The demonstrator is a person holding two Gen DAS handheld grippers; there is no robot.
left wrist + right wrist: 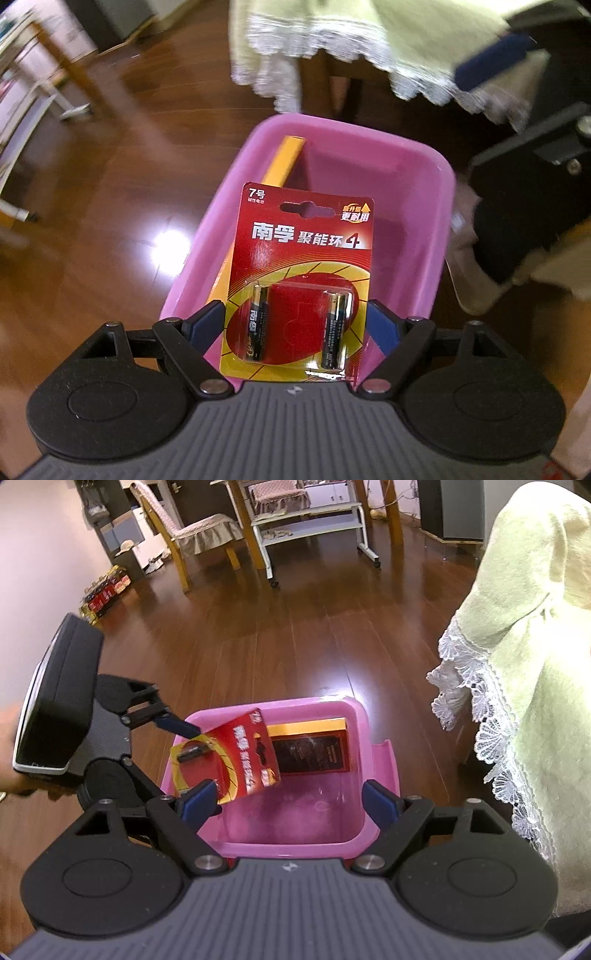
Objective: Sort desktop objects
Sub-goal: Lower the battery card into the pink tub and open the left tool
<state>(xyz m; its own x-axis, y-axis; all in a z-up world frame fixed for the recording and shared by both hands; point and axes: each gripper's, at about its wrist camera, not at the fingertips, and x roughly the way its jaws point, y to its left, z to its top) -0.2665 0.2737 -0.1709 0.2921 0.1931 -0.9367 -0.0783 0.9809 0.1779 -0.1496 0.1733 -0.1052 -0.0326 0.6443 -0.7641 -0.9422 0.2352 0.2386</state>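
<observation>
Left wrist view: left gripper (295,325) jaws clamped on a red battery pack (299,280), held upright above a pink bin (436,236) on the wooden floor (110,206); yellow box (284,158) inside. Right wrist view: right gripper (291,801) jaws spread, empty, over the same bin (295,838); battery pack (236,760) tilted over its left rim.
</observation>
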